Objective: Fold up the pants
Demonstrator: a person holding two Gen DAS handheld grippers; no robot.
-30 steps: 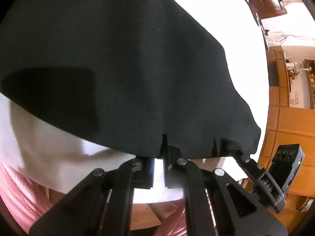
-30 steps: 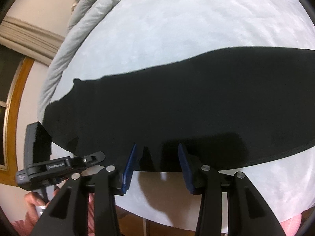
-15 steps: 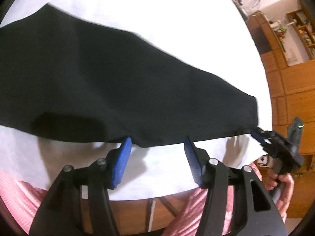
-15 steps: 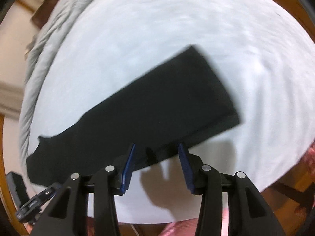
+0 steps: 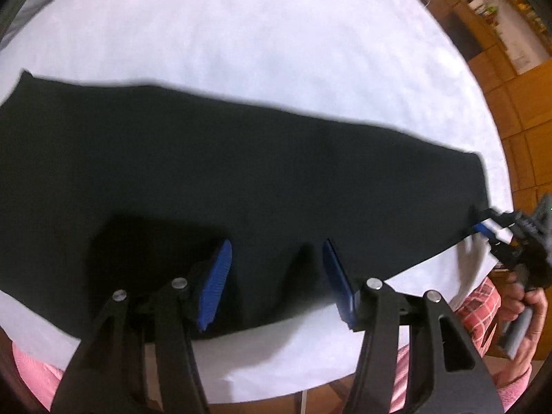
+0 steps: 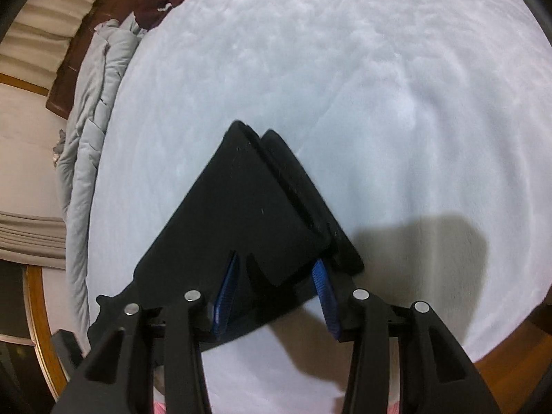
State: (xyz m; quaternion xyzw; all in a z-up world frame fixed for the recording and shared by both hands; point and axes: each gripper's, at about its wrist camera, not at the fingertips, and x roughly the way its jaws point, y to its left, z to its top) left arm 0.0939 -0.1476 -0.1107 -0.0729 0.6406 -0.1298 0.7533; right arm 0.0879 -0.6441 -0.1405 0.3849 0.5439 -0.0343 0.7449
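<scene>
Black pants (image 5: 241,179) lie flat and folded lengthwise on the white bed (image 5: 276,34), running from left to right. My left gripper (image 5: 276,276) is open and empty, its blue pads over the near edge of the pants. My right gripper (image 6: 276,283) is open and empty above the leg-hem end of the pants (image 6: 255,214), where two stacked leg ends show. The right gripper also shows in the left wrist view (image 5: 496,234) at the far right end of the pants.
The white bed (image 6: 379,69) fills both views. A grey rolled duvet (image 6: 93,110) lies along its left side by a dark headboard. Wooden cabinets (image 5: 517,110) stand at the right. The person's pink checked clothing (image 5: 476,307) is at the near edge.
The left gripper opened, let go of the pants edge and now hovers over the flat pants. The right gripper swung toward the leg-hem end.
</scene>
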